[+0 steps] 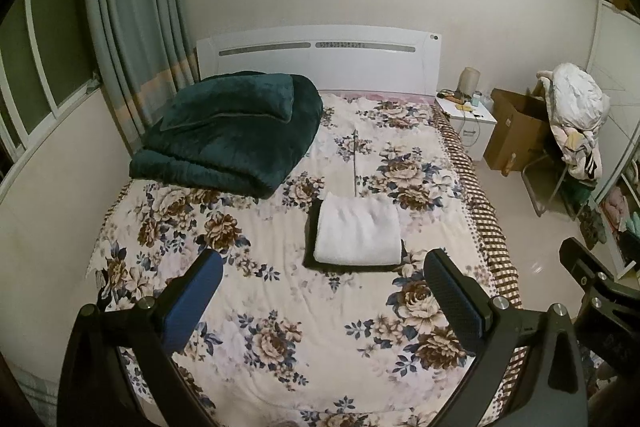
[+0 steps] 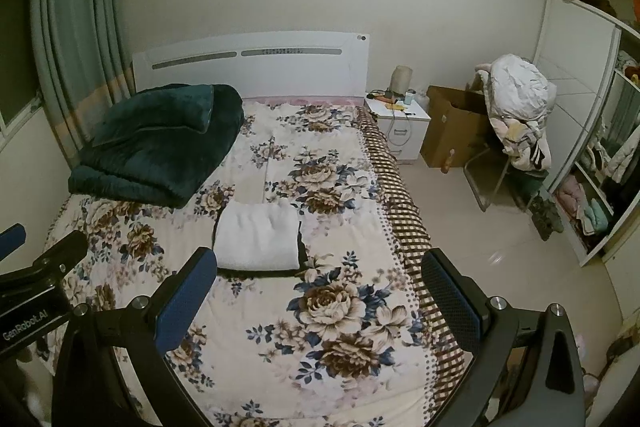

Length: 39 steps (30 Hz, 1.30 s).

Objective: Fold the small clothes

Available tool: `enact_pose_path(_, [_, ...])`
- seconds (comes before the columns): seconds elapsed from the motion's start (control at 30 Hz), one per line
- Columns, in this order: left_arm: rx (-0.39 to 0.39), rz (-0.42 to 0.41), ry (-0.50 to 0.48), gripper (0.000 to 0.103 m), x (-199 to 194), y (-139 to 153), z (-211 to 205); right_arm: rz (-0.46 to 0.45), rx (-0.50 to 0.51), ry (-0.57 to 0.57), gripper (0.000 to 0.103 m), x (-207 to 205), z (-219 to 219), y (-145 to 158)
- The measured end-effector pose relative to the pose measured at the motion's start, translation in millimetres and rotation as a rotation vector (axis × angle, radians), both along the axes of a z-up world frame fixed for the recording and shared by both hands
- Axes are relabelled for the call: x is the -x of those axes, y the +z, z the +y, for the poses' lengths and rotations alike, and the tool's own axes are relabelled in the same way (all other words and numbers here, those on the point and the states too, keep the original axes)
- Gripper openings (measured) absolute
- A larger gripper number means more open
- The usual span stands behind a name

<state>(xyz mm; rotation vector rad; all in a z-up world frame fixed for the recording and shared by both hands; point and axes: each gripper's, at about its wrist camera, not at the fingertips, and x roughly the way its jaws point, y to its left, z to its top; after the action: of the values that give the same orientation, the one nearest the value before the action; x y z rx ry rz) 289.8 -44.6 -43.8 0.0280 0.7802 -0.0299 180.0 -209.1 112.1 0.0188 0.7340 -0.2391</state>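
A white folded garment (image 1: 357, 230) lies on top of a dark folded garment (image 1: 310, 239) in the middle of the floral bed cover (image 1: 280, 307). The right wrist view shows the same white garment (image 2: 258, 237) with the dark garment's edge (image 2: 303, 247) peeking out at its right. My left gripper (image 1: 324, 303) hangs open above the near part of the bed, short of the stack, with nothing between its fingers. My right gripper (image 2: 320, 301) is open too, empty, above the bed's near right side. Part of the left gripper (image 2: 44, 267) shows at the right view's left edge.
A folded dark green blanket (image 1: 228, 135) lies at the bed's far left by the white headboard (image 1: 320, 59). Right of the bed stand a white nightstand (image 1: 472, 123), a cardboard box (image 1: 516, 131) and a chair heaped with clothes (image 1: 576, 115). An open wardrobe (image 2: 592, 179) lines the right wall. Curtains (image 1: 132, 27) hang at left.
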Motion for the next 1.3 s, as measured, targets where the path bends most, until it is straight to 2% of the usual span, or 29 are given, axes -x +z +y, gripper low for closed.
enact_pose_path(1.3, [0.01,-0.011,-0.002,0.103,8.3,6.3,-0.8,-0.015,-0.012,0.035,0.103,3.8,-0.4,9.3])
